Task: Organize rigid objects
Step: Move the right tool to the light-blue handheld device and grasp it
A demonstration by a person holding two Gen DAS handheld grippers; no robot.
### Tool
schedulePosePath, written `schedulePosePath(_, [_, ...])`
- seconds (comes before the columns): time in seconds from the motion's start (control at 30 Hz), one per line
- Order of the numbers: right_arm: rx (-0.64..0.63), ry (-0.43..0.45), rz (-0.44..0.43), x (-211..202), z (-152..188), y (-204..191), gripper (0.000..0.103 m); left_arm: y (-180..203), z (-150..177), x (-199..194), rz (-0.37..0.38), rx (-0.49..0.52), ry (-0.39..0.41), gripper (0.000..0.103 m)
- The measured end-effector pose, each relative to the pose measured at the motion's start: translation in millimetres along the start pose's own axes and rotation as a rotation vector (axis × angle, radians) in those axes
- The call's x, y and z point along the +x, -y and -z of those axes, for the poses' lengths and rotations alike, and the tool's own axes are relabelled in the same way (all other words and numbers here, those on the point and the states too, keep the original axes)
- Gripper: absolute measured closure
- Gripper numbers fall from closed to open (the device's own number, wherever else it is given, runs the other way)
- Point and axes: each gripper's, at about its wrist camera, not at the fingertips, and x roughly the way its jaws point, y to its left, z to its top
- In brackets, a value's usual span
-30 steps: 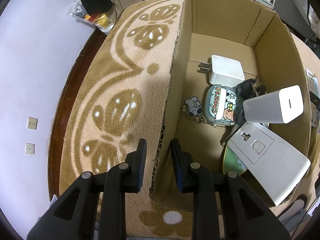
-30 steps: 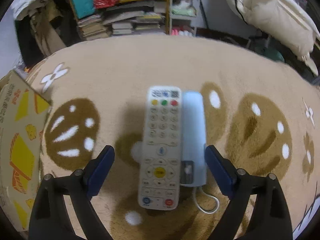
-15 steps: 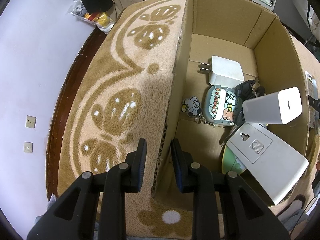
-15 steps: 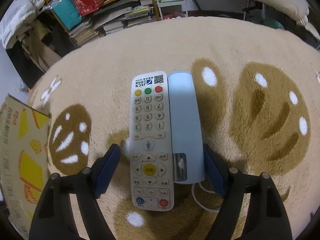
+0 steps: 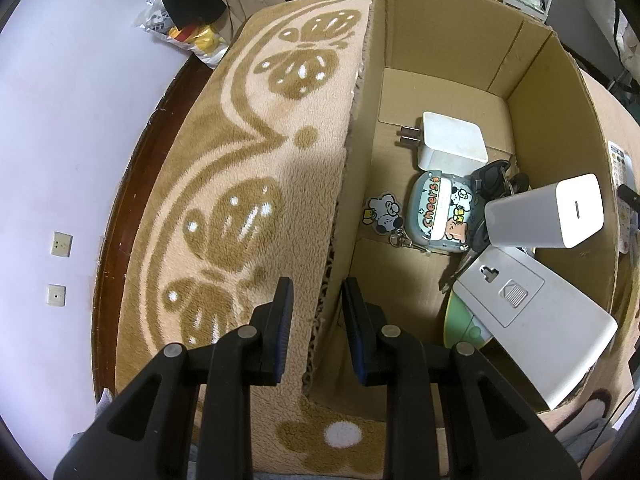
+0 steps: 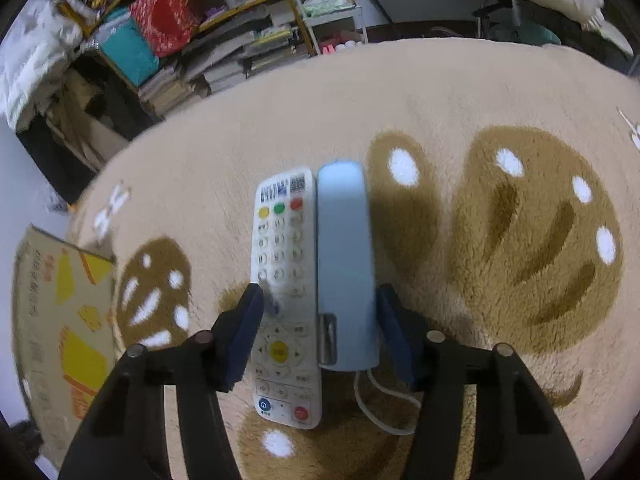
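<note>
**A:** Where are the things lying relative to your right hand-held gripper (image 6: 318,312)?

**B:** I'm looking straight down its fingers. The long white plastic remote control with coloured buttons (image 6: 285,292) and the pale blue oblong plastic device with a white cord (image 6: 346,268) are lying side by side, touching, on the beige fleece blanket with brown patches (image 6: 500,128). Both long axes are running away from me, in line with the fingers. The jaws have just been closing and are straddling the pair across its width, one pad at the remote's outer edge, the other at the blue device's; I'm judging them at or just short of contact, not yet a firm grip.

**A:** And the other hand?

**B:** My left hand-held gripper (image 5: 316,316) is nearly closed on the near wall of the open brown cardboard box (image 5: 560,128), and appears to be pinching it. So the right hand is nearer the remote; the box is lying off to its left.

**A:** Any writing?

**B:** I'm reading "cheers" on the teal cartoon-printed pouch (image 5: 438,212) inside the box. The remote's printed label and code square are too blurred to read.
</note>
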Motion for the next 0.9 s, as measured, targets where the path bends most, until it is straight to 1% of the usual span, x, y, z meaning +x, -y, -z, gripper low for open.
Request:
schedulePosePath(0.03, [0.002,0.004,0.010,-1.0,-0.5,1.1,0.052,0.0,0.0,0.0,0.000,-0.001,0.000,0.078])
schedulePosePath(0.07, [-0.001,0.004,0.025,-0.8,-0.4,2.0,0.058,0.1,0.1,-0.1,-0.001,0.000,0.000,0.078])
schedulePosePath(0.3, [0.015,0.018,0.018,-0.2,2.4,5.4,0.059,1.3,1.4,-0.8,-0.005,0.004,0.003,0.078])
schedulePosePath(0.33, [0.016,0.024,0.026,-0.9,2.5,5.8,0.063,1.0,1.5,-1.0,-0.003,0.003,0.002,0.078])
schedulePosePath(0.37, [0.015,0.034,0.043,-2.0,1.4,6.8,0.072,0.5,1.7,-1.2,-0.001,0.001,0.003,0.078])
schedulePosePath(0.63, [-0.031,0.043,0.089,-0.1,0.3,0.9,0.073,1.2,1.0,-1.5,-0.012,0.009,0.005,0.078])
schedulePosePath(0.8, [-0.020,0.055,0.087,0.0,1.0,2.7,0.073,1.2,1.2,-1.7,-0.012,0.009,0.005,0.078])
schedulePosePath(0.9, [-0.053,0.087,0.115,-4.7,2.8,-2.6,0.073,1.6,0.8,-2.0,-0.017,0.012,0.007,0.078])
